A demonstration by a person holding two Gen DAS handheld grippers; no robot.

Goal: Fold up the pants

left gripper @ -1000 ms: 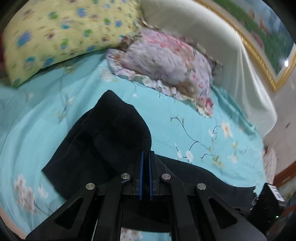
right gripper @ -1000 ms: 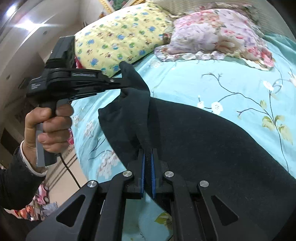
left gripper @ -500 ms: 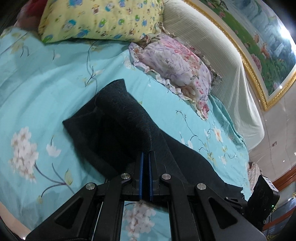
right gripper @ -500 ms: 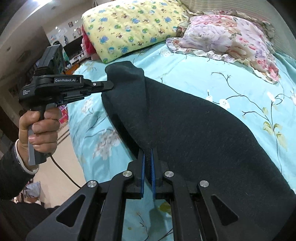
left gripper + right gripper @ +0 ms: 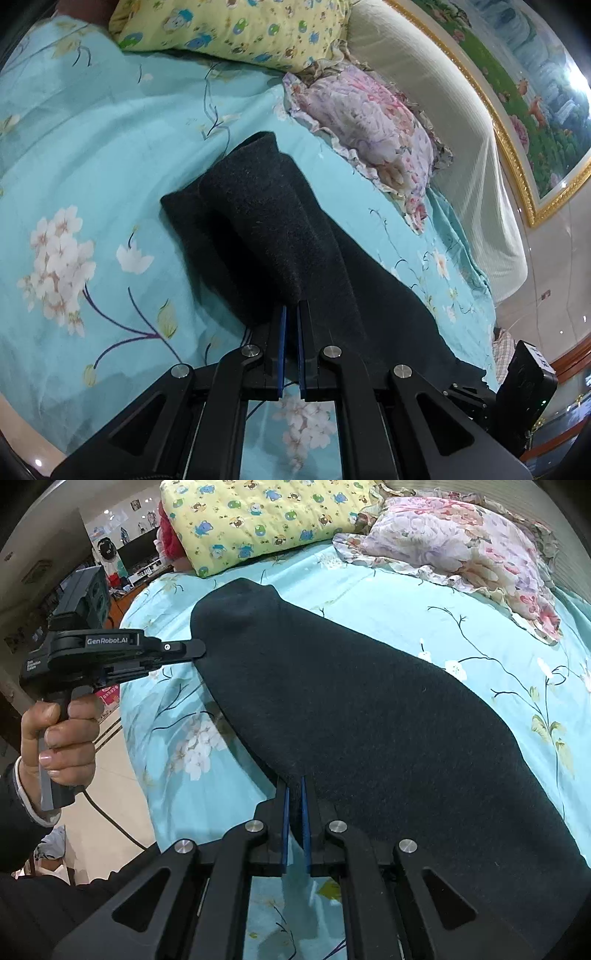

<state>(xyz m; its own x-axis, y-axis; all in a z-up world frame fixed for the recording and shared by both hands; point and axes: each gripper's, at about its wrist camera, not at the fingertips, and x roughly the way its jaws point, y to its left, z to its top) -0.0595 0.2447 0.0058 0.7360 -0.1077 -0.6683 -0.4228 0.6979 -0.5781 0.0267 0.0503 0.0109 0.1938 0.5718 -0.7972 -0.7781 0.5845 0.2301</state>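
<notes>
Each hand-held gripper [image 5: 290,314] [image 5: 294,786] pinches the black pants [image 5: 369,716].

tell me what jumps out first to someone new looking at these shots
A long dark charcoal knit pair of pants stretches across the turquoise floral bedsheet, pinched along its near edge by both the left gripper and the right gripper. Behind, at the headboard, a yellow cartoon-print pillow lies beside a pink floral ruffled pillow.
</notes>
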